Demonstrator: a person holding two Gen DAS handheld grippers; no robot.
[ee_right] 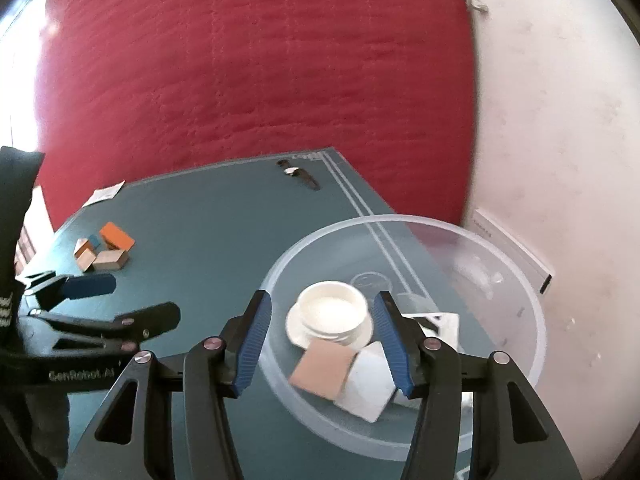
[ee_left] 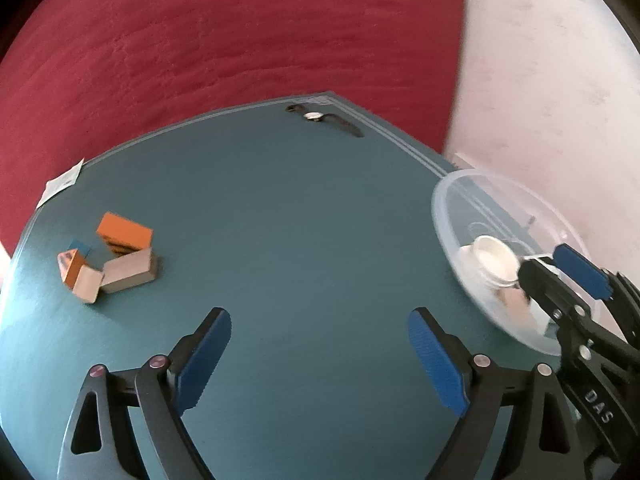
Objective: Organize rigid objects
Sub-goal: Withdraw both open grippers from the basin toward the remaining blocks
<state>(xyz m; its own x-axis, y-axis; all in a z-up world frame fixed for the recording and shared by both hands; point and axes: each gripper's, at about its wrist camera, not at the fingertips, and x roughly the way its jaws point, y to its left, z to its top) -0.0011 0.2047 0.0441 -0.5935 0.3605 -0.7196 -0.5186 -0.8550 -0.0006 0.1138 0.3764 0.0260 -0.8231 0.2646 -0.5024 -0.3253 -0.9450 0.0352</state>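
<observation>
My left gripper [ee_left: 320, 344] stands open over bare teal mat [ee_left: 300, 220], with nothing between its blue pads. A cluster of small orange and tan boxes [ee_left: 116, 256] lies to its left, and a wristwatch [ee_left: 324, 118] lies near the mat's far edge. My right gripper [ee_right: 324, 320] hangs open above a clear plastic bowl [ee_right: 400, 220]. In the bowl are a white round container [ee_right: 332, 308], a tan card [ee_right: 322, 372] and a white square piece [ee_right: 368, 380]. The white container lies below the gap between the pads, and neither pad presses on it.
A white paper slip [ee_left: 60, 182] lies at the mat's far left edge. Red carpet [ee_left: 240, 40] lies beyond the mat and a pale floor [ee_left: 560, 100] to the right. The bowl [ee_left: 440, 208] overhangs the mat's right edge. A dark sleeve [ee_right: 12, 240] is at the left.
</observation>
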